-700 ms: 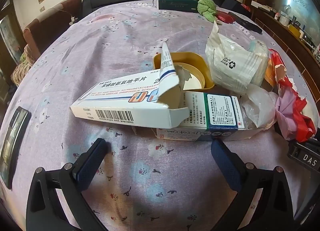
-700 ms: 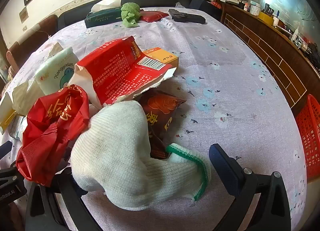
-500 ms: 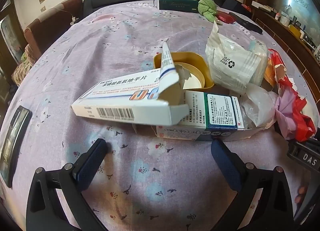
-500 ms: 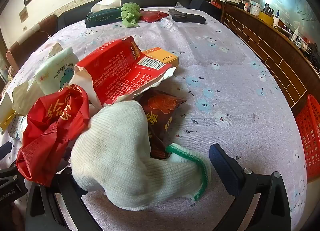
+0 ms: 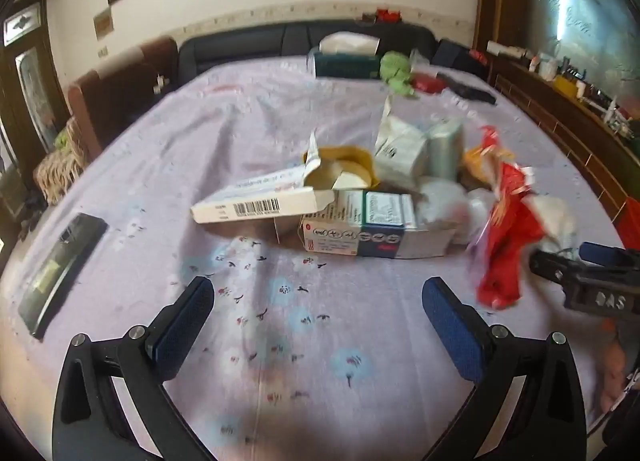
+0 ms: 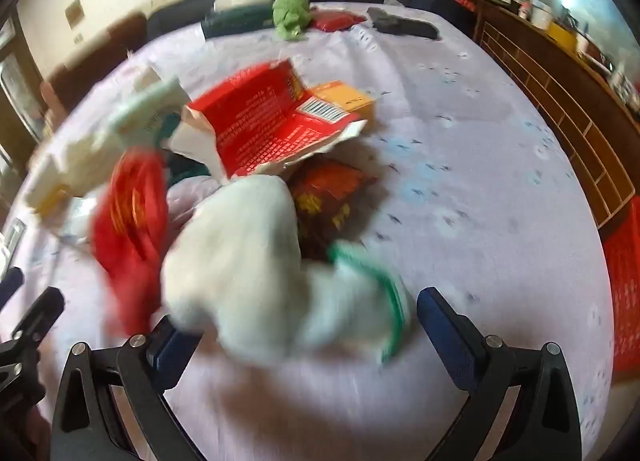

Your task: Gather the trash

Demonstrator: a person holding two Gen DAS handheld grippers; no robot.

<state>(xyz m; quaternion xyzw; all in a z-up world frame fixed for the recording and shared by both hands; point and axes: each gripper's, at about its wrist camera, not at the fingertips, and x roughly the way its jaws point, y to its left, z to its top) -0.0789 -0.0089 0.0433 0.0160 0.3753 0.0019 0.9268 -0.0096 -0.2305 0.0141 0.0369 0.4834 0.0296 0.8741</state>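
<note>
Two pairs of tongs hover over a surface covered in a lilac flowered cloth (image 5: 248, 125), both spread wide and empty; nothing has been picked up yet, so this looks like the approach before a first grab.

The left tongs (image 5: 318, 319) point at bare cloth. Just beyond their tips lies a long white cardboard medicine box with a barcode (image 5: 256, 203), its flap torn open, leaning on a white-and-teal medicine carton (image 5: 368, 227).

The right tongs (image 6: 298, 327) straddle a crumpled white knitted glove with a green cuff (image 6: 256, 257), which sits between the jaws without being pinched. Beyond it is a torn red paper wrapper (image 6: 264, 121); to its left, a crumpled red plastic bag (image 6: 132, 221).

The next move likely calls for closing on the glove, low enough to gather its loose folds.

Compared with half a second ago, both views have tilted up to show more wall, and the right view is now motion-blurred.
</note>
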